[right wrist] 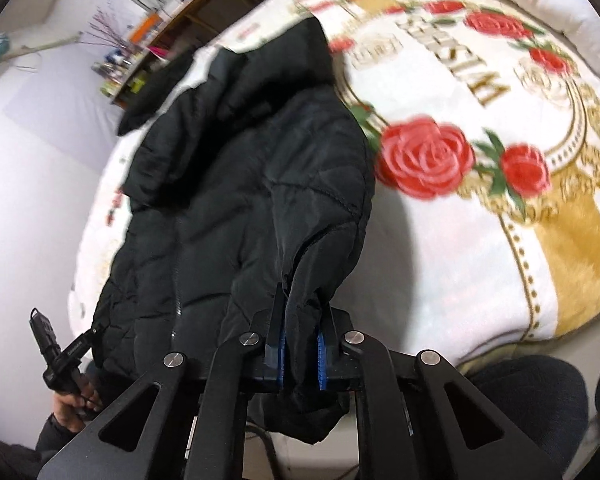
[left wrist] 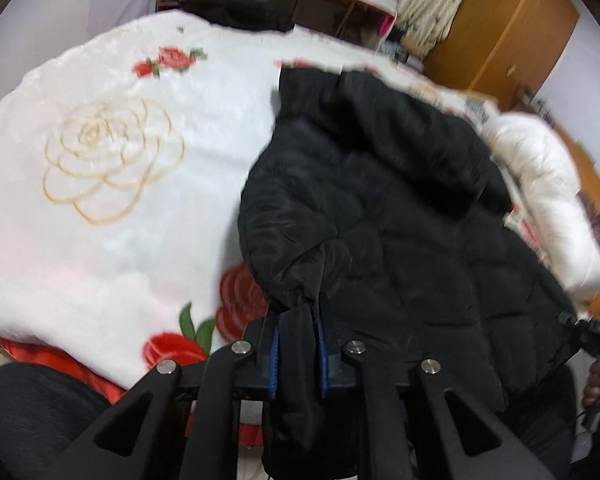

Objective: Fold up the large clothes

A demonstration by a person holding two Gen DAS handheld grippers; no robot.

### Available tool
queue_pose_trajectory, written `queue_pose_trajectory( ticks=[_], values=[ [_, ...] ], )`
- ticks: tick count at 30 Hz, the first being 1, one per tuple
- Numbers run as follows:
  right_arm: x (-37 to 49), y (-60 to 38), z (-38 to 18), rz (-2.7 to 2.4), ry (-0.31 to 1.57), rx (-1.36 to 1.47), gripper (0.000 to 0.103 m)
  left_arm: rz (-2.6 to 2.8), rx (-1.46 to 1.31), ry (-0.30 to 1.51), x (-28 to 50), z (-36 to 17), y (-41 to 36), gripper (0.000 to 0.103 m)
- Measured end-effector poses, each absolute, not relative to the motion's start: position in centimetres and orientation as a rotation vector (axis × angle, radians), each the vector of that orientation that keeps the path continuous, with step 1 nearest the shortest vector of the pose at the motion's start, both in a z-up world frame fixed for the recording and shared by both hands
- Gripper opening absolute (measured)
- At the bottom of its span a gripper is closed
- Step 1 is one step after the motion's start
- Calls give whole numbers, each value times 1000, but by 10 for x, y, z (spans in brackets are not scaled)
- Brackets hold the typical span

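Spread over the bed (left wrist: 112, 216) is a white plush blanket printed with red roses, with wooden shelving along the far wall and a white pillow (left wrist: 552, 200) at the bed's far right edge in the left view. Ahead of both tools lies the black quilted jacket (left wrist: 380, 208), its hood end farthest from them and its hem nearest.

Left tool (left wrist: 297, 344): jaws drawn narrow, pinching a bunched hem corner of the jacket between the blue pads, with a loose flap hanging below the fingers. Right tool (right wrist: 300, 350): likewise narrow and clamped on the opposite hem corner, fabric gathered between its pads and sagging beneath. Each view catches the other tool at its edge, gripped in the person's hand (right wrist: 74, 404).

Judging from this, the step in hand looks like lifting the hem to carry it toward the hood for a fold across the body.

Risks from here:
- The shell looks slick and puffy; only a small gather sits between the pads, so the weight of the raised jacket could pull a corner free.
- If one tool leads the other, the hem would skew and the fold land crooked.
- The hood and the sleeve lying ahead of the left tool may drag or bunch under the body as it moves.
- The plush blanket may cling and ruck up.
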State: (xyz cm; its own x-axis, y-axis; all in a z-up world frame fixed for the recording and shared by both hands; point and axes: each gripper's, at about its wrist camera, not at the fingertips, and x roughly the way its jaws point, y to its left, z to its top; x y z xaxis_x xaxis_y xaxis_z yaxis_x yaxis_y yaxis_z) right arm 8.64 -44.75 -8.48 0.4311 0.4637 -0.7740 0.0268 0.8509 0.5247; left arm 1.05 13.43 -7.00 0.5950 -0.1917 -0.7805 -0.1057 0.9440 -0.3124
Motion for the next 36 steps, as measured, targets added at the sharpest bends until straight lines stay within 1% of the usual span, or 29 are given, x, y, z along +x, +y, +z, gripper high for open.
queue_pose_trajectory(
  ticks=[8,13,20,25,28,31,36],
  values=[
    [108,-455,-31,325,923,598,10,-89,-480,758,25,-10,162,13],
    [139,-454,-4,336,848,632,10,-102,-519,694,65,15,167,13],
    [190,-447,20,328,804,648,10,-92,-551,647,118,42,171,12],
    [238,-443,27,306,810,648,10,-76,-561,664,178,43,173,12],
    [279,-437,21,288,836,645,10,-56,-569,689,217,37,174,12],
    [315,-434,10,263,871,645,10,-37,-573,722,258,25,173,13],
    [372,-429,-24,192,960,636,11,0,-559,795,322,-4,167,13]
  ],
)
